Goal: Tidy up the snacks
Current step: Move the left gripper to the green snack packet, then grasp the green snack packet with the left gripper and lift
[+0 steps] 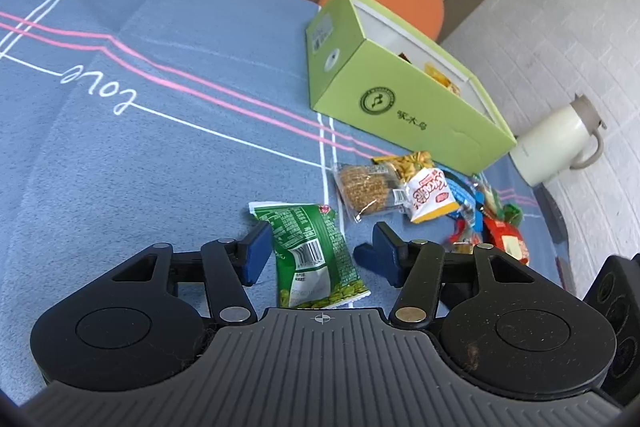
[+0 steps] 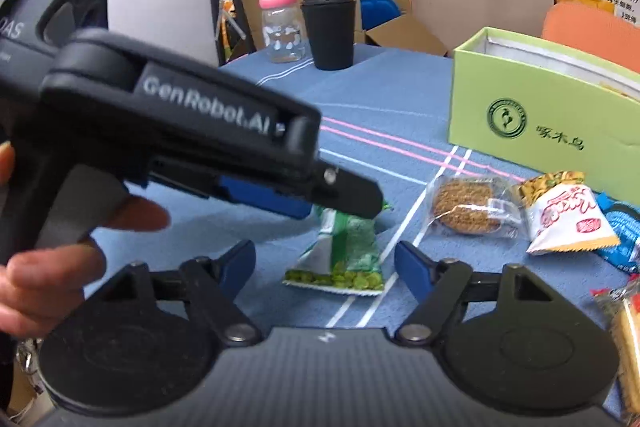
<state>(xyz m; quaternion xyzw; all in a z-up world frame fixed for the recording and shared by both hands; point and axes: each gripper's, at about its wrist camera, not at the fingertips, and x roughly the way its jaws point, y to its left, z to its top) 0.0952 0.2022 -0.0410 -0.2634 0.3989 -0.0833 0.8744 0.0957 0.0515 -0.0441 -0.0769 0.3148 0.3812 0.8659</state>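
Snacks are lying on a blue tablecloth [image 1: 160, 155] with pink and white stripes. The left gripper [image 1: 320, 247] is standing spread around a green pea packet [image 1: 316, 259], its blue fingers [image 1: 256, 251] on both sides of the packet; whether they are touching it, I cannot tell. In the right wrist view the left gripper [image 2: 344, 203] is reaching over the same green pea packet [image 2: 344, 259], and the right gripper [image 2: 324, 263] is also standing wide apart just before the packet, not holding anything. A round brown cracker in clear wrap [image 1: 366, 193], a white and red snack packet [image 1: 430, 199] and other small packets are lying near the open light green box [image 1: 408, 95], which is already holding some snacks. A black cup [image 2: 328, 29] and a glass jar with pink lid [image 2: 280, 27] are standing well apart, at the far side of the table.
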